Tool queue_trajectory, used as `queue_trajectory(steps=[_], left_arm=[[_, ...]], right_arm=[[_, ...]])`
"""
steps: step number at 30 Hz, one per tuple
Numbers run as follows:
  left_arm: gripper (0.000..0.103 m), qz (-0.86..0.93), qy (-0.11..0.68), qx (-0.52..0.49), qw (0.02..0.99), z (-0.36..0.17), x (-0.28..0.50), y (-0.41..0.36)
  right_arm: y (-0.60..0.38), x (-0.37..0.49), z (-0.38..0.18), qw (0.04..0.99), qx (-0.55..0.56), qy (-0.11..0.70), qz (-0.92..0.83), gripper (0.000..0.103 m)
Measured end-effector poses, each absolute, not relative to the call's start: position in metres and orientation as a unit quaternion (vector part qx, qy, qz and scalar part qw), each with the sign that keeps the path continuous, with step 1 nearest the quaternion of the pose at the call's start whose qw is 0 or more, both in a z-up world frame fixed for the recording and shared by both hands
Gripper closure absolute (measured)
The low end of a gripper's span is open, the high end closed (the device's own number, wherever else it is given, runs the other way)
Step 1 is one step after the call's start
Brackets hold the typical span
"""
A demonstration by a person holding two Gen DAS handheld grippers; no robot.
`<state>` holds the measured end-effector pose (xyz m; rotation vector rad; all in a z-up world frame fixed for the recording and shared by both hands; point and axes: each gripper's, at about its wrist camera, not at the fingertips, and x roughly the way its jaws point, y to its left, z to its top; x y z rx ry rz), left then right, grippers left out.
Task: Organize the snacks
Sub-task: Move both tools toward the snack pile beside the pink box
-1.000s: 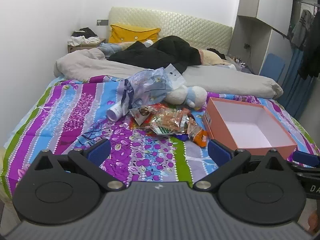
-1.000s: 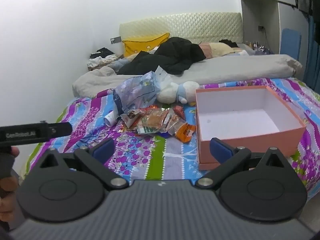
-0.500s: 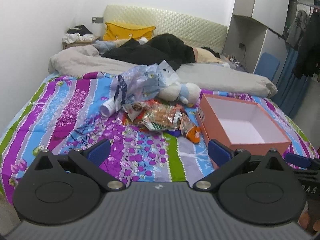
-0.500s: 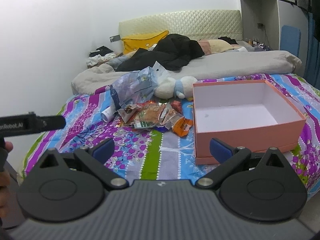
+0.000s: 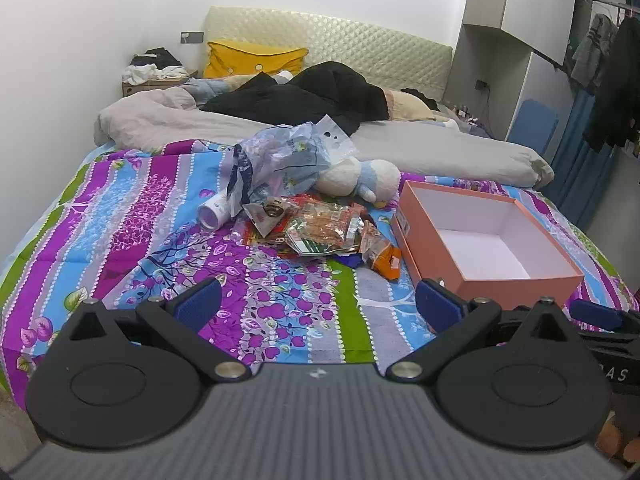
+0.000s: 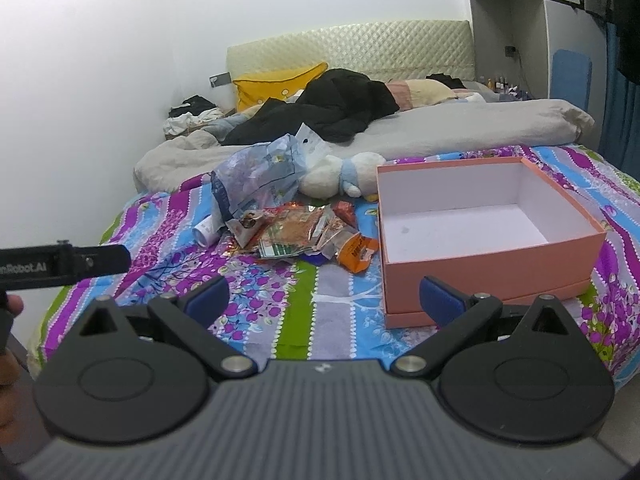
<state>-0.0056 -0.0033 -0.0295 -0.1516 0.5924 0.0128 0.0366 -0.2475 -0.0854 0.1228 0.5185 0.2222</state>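
so: snack pile (image 5: 320, 228) just beside box (image 5: 520, 280) left wall; both grippers spread, empty

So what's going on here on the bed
A person holds two grippers over a colourful striped bedspread. Both the left gripper and the right gripper are open and hold nothing. A pile of crinkly snack packets lies beside an empty pink cardboard box, with a crumpled clear plastic bag and a white plush toy behind. Nothing is packed yet.
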Motion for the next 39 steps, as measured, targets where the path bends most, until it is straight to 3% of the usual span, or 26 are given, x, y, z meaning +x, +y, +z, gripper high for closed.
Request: queue_trajectory(steps=[39], left_arm=[[0.000, 0.009, 0.307, -0.067, 0.949, -0.0392, -0.0006, -0.0039]], right_arm=[[-0.2414, 0.0398, -0.0934, 0.959, 0.029, 0.267, 0.095, 0.000]])
